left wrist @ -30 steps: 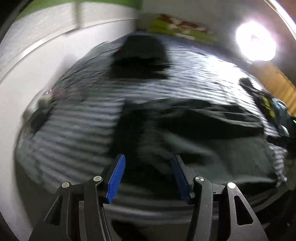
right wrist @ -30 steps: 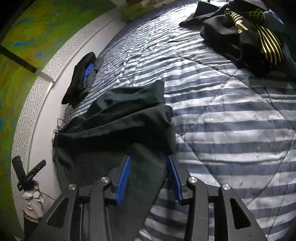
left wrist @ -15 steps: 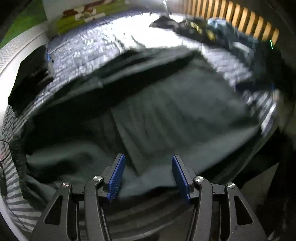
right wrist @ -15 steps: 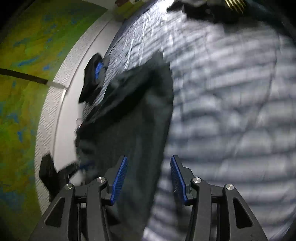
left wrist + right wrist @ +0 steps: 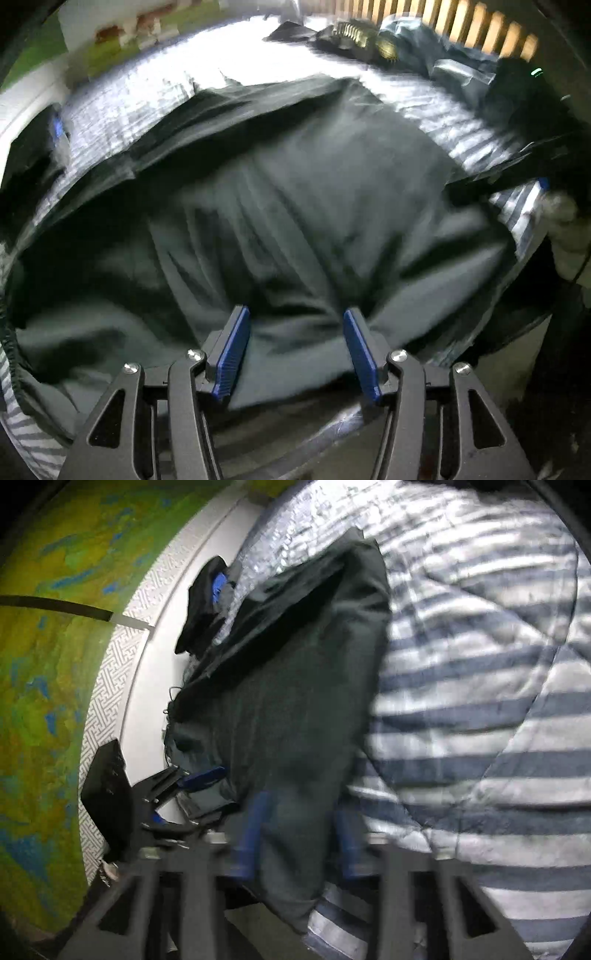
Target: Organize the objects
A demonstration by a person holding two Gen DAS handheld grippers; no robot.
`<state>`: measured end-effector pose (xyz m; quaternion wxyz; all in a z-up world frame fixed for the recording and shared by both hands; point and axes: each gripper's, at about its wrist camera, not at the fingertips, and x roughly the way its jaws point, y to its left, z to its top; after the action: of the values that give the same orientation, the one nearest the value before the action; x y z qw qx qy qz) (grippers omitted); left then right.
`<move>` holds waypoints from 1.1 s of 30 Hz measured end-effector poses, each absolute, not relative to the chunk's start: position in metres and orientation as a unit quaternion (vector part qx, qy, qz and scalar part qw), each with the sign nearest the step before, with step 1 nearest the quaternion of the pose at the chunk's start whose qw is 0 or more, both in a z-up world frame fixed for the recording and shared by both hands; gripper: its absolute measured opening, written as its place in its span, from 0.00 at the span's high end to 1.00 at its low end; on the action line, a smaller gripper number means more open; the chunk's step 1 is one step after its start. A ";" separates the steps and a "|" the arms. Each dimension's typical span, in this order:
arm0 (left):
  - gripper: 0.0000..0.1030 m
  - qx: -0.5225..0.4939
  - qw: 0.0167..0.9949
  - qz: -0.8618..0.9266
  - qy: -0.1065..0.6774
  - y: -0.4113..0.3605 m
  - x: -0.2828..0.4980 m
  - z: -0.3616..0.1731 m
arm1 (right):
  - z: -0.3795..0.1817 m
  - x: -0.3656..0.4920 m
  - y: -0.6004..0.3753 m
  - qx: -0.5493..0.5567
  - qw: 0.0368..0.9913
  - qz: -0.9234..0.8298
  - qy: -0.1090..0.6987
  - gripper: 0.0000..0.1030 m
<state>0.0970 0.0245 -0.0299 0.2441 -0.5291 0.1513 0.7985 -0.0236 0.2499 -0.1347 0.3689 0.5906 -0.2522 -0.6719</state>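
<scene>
Left claw (image 5: 295, 347): jaws stand apart, poised over the near edge of the dark green-black cloth garment (image 5: 295, 206); no pad presses it. Right claw (image 5: 301, 834): jaws are closing, with a fold of the same garment (image 5: 295, 701) between the blue pads; the blur hides whether the pads press on it. The garment lies spread across the blue-and-white striped quilt (image 5: 480, 701) on the bed. Count: one spread garment, one small dark cloth bundle with a blue patch (image 5: 207, 602) near the wall, one heap of dark clothing (image 5: 354, 40) at the far side. No legible writing. A green-yellow mottled wall (image 5: 48, 664) borders the bed.
</scene>
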 end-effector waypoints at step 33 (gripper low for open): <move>0.40 -0.470 0.217 0.845 -0.135 -0.140 0.104 0.008 | 0.027 -0.013 0.109 0.476 0.415 -0.755 -0.177 0.96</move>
<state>0.1037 -0.1395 0.0079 0.2172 -0.4697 -0.1345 0.8450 -0.0126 0.1092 0.0271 0.4147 0.4757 -0.1768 -0.7553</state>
